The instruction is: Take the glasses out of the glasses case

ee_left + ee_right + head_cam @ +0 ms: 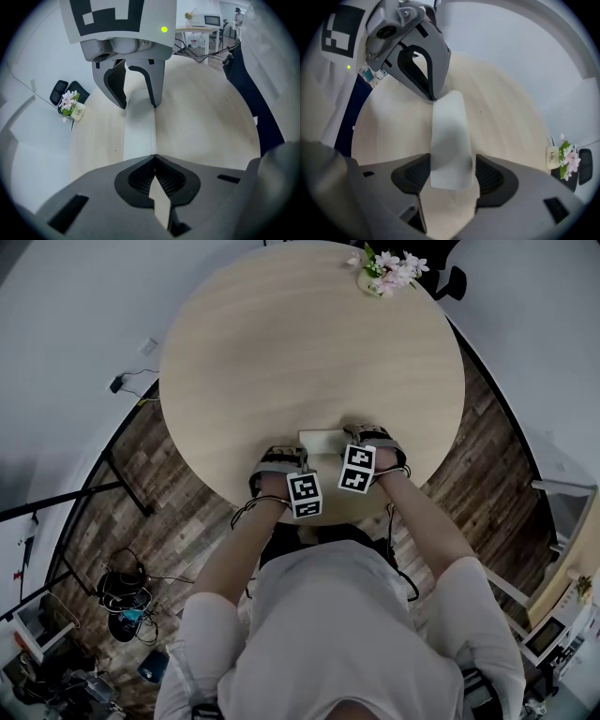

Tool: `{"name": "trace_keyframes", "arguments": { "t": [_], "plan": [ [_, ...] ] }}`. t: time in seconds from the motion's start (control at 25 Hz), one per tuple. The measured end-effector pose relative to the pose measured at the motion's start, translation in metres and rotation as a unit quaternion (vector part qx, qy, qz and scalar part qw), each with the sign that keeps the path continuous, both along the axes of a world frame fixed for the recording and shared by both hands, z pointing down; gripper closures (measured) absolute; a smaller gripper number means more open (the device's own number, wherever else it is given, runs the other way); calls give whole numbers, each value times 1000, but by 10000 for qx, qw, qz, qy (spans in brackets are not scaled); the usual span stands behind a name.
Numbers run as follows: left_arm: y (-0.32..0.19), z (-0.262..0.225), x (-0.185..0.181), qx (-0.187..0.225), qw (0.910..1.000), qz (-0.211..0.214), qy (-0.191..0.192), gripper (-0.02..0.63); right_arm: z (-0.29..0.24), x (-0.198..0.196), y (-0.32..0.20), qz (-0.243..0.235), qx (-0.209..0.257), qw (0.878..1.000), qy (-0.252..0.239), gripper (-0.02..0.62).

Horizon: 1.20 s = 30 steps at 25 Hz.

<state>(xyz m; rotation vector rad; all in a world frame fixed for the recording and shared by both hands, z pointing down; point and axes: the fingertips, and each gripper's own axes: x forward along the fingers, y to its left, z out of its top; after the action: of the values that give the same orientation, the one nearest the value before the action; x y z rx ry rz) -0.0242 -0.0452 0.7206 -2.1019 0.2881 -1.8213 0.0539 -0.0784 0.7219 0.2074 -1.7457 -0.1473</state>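
a: where's the glasses case (pixel 449 140)?

b: near edge of the round table (pixel 281 343), right in front of the person, strung between both grippers. white, long, looks closed. no glasses showing anywhere.

a: left gripper (pixel 154 158)?

b: jaws pressed together at the tips, with a pale sliver caught between them. i read that as a thin edge of the case's near end, but it's hard to be sure. the right gripper view shows it nipping that end too.

a: right gripper (pixel 451 174)?

b: jaws set apart to the case's width, one pad on each long side, clamped on it. the held end seems to ride a bit above the wood.

a: why one on each end?

b: my guess is one steadies the body while the other works an edge open. facing each other lets them pull against one another.

a: progress?

b: early. case not open as far as i can see, glasses not out.
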Motion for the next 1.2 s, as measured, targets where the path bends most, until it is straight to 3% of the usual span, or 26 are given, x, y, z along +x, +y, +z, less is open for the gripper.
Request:
{"name": "trace_keyframes", "arguments": {
  "t": [0.64, 0.92, 1.2],
  "plan": [
    [0, 0, -1, 124, 9999, 48, 13, 599, 2, -1, 0, -110, -465, 9987, 163, 333],
    [1, -1, -2, 586, 9980, 255, -12, 599, 1, -2, -1, -105, -861, 9961, 155, 333],
    [0, 0, -1, 735, 9970, 223, 28, 598, 2, -2, -3, -182, -1288, 9914, 107, 332]
  ]
}}
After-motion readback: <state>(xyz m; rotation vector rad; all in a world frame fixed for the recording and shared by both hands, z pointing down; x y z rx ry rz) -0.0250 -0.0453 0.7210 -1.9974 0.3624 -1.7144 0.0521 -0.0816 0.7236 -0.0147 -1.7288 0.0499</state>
